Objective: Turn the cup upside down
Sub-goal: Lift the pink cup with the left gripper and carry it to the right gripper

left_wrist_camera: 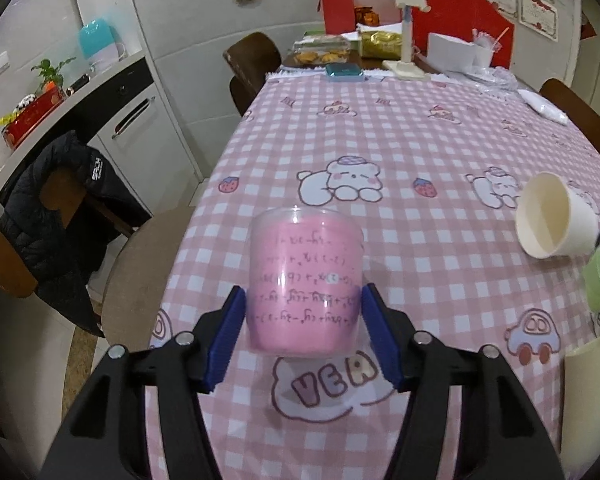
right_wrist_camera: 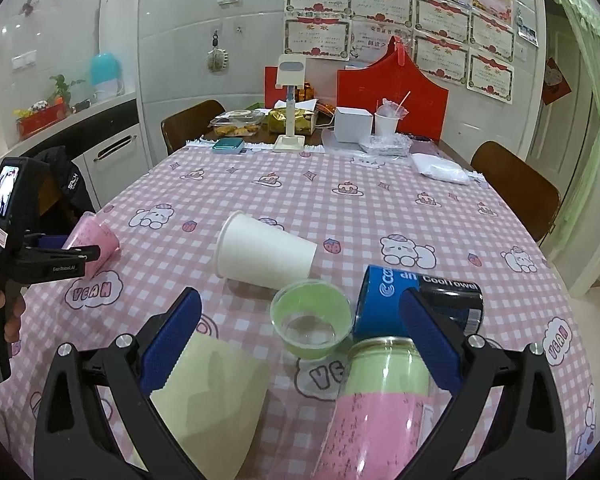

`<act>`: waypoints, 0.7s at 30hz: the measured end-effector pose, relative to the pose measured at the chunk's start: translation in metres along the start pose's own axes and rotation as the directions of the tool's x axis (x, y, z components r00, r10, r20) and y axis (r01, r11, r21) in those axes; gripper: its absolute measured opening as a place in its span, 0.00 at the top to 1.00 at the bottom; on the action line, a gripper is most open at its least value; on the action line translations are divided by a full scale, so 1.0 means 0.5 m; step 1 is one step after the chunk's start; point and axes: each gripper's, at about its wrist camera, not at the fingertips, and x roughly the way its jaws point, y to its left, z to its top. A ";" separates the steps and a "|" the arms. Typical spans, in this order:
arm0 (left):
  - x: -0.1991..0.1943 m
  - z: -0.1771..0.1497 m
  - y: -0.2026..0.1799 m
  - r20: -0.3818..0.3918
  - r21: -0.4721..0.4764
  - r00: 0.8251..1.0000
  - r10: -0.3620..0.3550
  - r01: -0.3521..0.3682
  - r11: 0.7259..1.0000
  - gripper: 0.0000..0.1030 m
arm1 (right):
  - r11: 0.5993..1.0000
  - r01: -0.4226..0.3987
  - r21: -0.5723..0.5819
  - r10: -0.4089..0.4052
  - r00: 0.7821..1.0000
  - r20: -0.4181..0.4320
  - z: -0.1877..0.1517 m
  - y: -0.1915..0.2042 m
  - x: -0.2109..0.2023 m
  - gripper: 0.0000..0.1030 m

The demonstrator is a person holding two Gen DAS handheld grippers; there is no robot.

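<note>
A clear plastic cup with a pink printed liner (left_wrist_camera: pixel 304 280) stands between the blue pads of my left gripper (left_wrist_camera: pixel 303 312); the jaws sit close on both sides, touching it or nearly so. In the right wrist view the same cup (right_wrist_camera: pixel 94 242) looks tilted in that gripper (right_wrist_camera: pixel 82 254), slightly above the cloth. My right gripper (right_wrist_camera: pixel 300 344) is open and empty, over a pale yellow cup (right_wrist_camera: pixel 208 392) and a pink-green cup (right_wrist_camera: pixel 380 396) lying near the front edge.
A white paper cup (right_wrist_camera: pixel 264 254) lies on its side mid-table. A green cup (right_wrist_camera: pixel 310 320) and a blue-black Cool Towel can (right_wrist_camera: pixel 416 304) are beside it. Boxes, a phone stand (right_wrist_camera: pixel 290 112) and food fill the far end. Chairs surround the table.
</note>
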 end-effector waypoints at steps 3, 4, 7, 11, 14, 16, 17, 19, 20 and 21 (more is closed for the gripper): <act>-0.038 -0.007 -0.008 0.018 0.003 0.999 -0.026 0.026 1.000 0.42 | 1.000 0.007 0.012 -0.007 1.000 0.004 -0.006 -0.007 -0.020 0.07; -0.051 -0.010 -0.010 0.023 0.004 0.999 -0.039 0.039 0.999 0.42 | 1.000 0.009 0.019 -0.009 1.000 0.004 -0.010 -0.011 -0.031 0.07; -0.109 -0.033 -0.030 0.047 0.017 0.996 -0.075 0.074 0.997 0.42 | 0.999 0.013 0.036 -0.014 1.000 0.009 -0.022 -0.018 -0.058 0.07; -0.195 -0.095 -0.066 0.079 0.032 0.991 -0.106 0.104 0.994 0.42 | 0.998 0.011 0.057 -0.011 1.000 0.005 -0.047 -0.021 -0.097 0.07; -0.241 -0.146 -0.090 0.088 0.042 0.989 -0.120 0.117 0.992 0.42 | 0.998 0.009 0.067 -0.009 1.000 -0.003 -0.074 -0.019 -0.128 0.07; -0.269 -0.181 -0.105 0.088 0.041 0.987 -0.136 0.133 0.990 0.42 | 0.997 0.005 0.075 -0.005 1.000 -0.008 -0.091 -0.016 -0.147 0.07; -0.289 -0.205 -0.117 0.089 0.048 0.985 -0.147 0.144 0.988 0.42 | 0.997 0.004 0.079 -0.003 1.000 -0.012 -0.101 -0.015 -0.158 0.07; -0.312 -0.235 -0.129 0.090 0.054 0.983 -0.158 0.154 0.987 0.42 | 0.996 0.005 0.085 -0.003 1.000 -0.016 -0.117 -0.013 -0.176 0.07; -0.326 -0.256 -0.138 0.088 0.061 0.981 -0.171 0.166 0.984 0.42 | 0.996 0.005 0.088 -0.004 1.000 -0.019 -0.125 -0.012 -0.186 0.07; -0.337 -0.272 -0.147 0.085 0.065 0.980 -0.182 0.177 0.982 0.42 | 0.996 0.006 0.092 -0.004 1.000 -0.023 -0.133 -0.011 -0.194 0.07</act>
